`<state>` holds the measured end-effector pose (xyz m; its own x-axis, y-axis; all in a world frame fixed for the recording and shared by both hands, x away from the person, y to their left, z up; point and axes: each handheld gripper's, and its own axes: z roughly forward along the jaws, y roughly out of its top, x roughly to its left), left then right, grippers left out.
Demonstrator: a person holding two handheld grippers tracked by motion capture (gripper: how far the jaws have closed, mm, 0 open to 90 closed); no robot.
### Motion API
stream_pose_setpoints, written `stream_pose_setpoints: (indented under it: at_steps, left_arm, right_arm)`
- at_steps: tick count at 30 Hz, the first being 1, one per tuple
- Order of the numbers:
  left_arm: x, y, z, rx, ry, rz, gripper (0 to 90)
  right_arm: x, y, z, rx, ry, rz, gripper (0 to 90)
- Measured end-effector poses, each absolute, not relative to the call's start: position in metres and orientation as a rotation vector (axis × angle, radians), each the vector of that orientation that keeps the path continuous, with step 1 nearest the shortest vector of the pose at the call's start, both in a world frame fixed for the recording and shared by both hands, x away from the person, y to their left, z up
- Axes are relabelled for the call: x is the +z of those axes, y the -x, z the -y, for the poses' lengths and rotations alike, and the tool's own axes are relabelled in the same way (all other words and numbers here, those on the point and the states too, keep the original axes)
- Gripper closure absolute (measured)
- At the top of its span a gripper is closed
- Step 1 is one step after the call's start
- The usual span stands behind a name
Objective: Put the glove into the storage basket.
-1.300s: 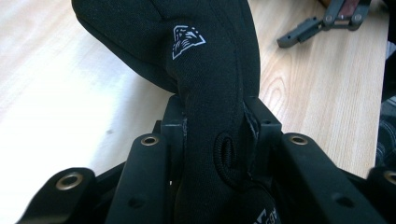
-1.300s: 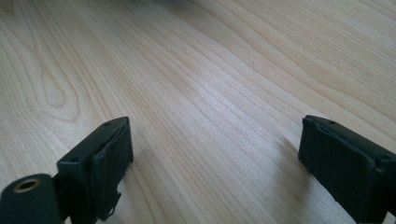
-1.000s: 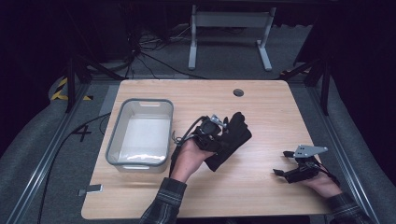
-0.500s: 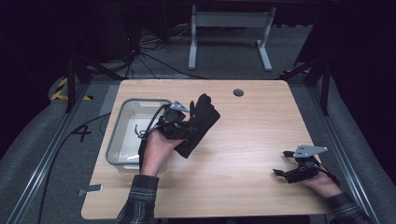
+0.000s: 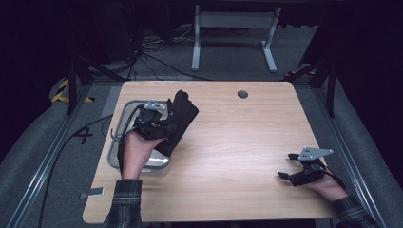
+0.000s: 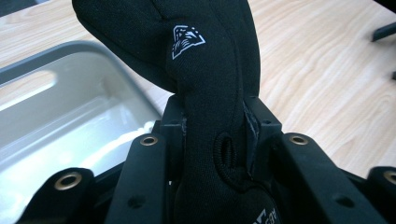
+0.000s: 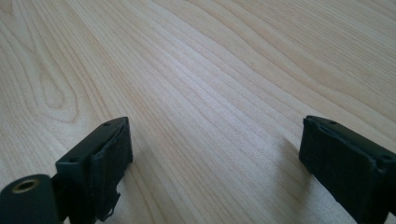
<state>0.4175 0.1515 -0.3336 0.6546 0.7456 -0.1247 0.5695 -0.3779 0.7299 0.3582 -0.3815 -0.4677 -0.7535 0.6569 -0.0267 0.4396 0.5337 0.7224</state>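
**Black glove carried over the grey tub**

High view: our left gripper (image 5: pixel 159 124) holds a black glove (image 5: pixel 179 118) above the tub (image 5: pixel 115 142) rim; released here, it could drape outside.

Left gripper view: jaws clamp the glove (image 6: pixel 210 116) mid-body.

Right gripper view: our right gripper (image 7: pixel 215 163) rests wide open, empty, on the table (image 7: pixel 210 70).

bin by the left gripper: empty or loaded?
Empty: the bin's visible floor is bare. The glove is clamped in the left gripper, above its rim.

High view looks down on the table (image 5: pixel 247 142) — tool views skim it close.
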Motion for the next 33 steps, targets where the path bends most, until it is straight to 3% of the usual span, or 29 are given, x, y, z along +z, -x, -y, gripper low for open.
stream_pose_setpoints:
  at_steps: [16,33]
  left_arm:
    - [-0.364,-0.421,-0.204,0.349,-2.1,-1.145,66.3]
    - [-0.393,-0.435,-0.207,0.316,-2.169,-1.21,64.4]
  right_arm:
    - [-0.468,-0.358,0.381,1.044,-0.918,-2.478,10.3]
    - [-0.468,-0.358,0.381,1.043,-0.923,-2.475,10.3]
